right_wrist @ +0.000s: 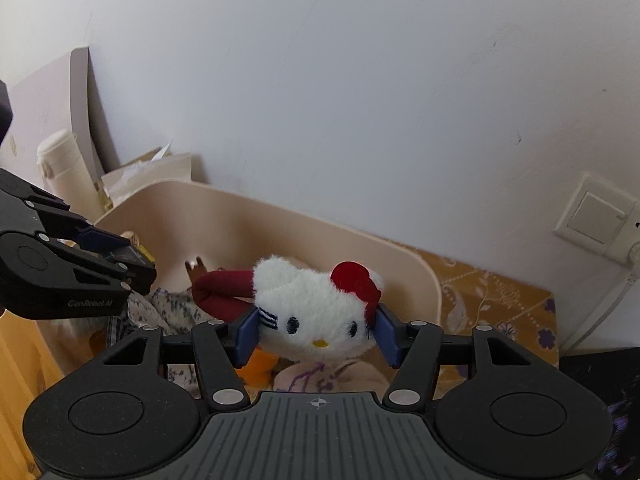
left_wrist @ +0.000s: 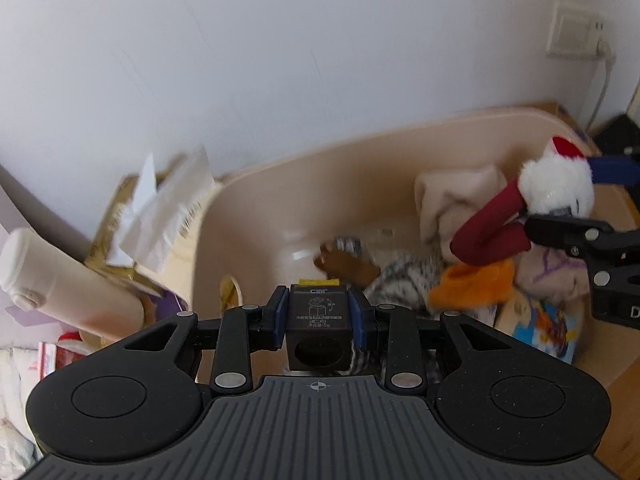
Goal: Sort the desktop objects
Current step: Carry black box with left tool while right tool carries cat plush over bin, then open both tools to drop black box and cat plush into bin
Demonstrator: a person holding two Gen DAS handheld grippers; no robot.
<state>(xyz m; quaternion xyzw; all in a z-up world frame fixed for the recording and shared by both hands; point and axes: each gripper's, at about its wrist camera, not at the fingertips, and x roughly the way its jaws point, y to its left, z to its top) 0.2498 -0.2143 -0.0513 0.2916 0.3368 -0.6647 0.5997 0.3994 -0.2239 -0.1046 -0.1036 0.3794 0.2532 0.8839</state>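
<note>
Jaws, left: left gripper (left_wrist: 318, 314) clenched on a dark cube (left_wrist: 318, 320), blue pads flat on both side faces, yellow edge showing at the cube's top.
Jaws, right: right gripper (right_wrist: 316, 330) grasped a white plush (right_wrist: 316, 304) by the head, pads at both cheeks; red bow up, dark red arms trailing to the left.
Where: both loads hung over the beige bin (left_wrist: 280, 184) against the wall; plush over the right part, cube over the near left part.
Bin contents: cloth, an orange piece, a patterned toy, a printed pouch; exact items too blurred to name.
Step, judged: lowering both items into the bin for release.
Do it well: keep the plush clear of the rim, let the arms go in first, then let go low over the soft pile.
Cube: drop it onto bare floor of the bin, not on the toys, so it does not roll.
Risk: the grippers were near each other; stagger the releases.
Beside bin: white bottle (left_wrist: 52, 276), papers (left_wrist: 160, 216), untouched.
</note>
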